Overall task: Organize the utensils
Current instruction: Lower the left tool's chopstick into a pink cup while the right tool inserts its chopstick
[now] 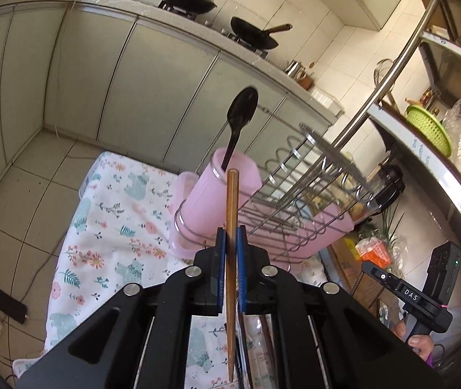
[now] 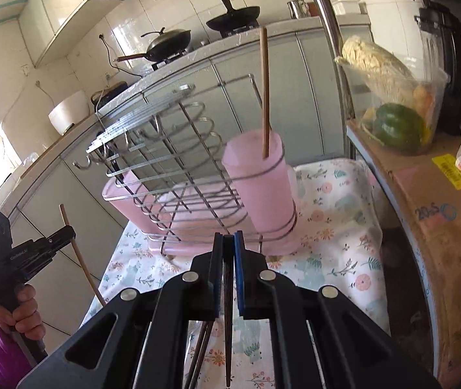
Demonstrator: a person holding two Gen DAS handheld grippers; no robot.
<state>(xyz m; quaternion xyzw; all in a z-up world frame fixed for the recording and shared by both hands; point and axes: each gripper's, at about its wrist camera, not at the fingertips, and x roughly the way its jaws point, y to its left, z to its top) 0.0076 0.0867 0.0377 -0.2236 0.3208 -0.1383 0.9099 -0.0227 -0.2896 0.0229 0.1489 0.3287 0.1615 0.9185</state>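
Chopstick [image 1: 231, 227] in clamped hand-held gripper [image 1: 231, 236]

The left tongs [image 1: 230, 236] pinch a light wooden chopstick [image 1: 231, 227] upright. Beyond stands a pink cup [image 1: 227, 194] with a black spoon [image 1: 241, 113], in a wire rack [image 1: 311, 188] on the flowered table [image 1: 116, 220].
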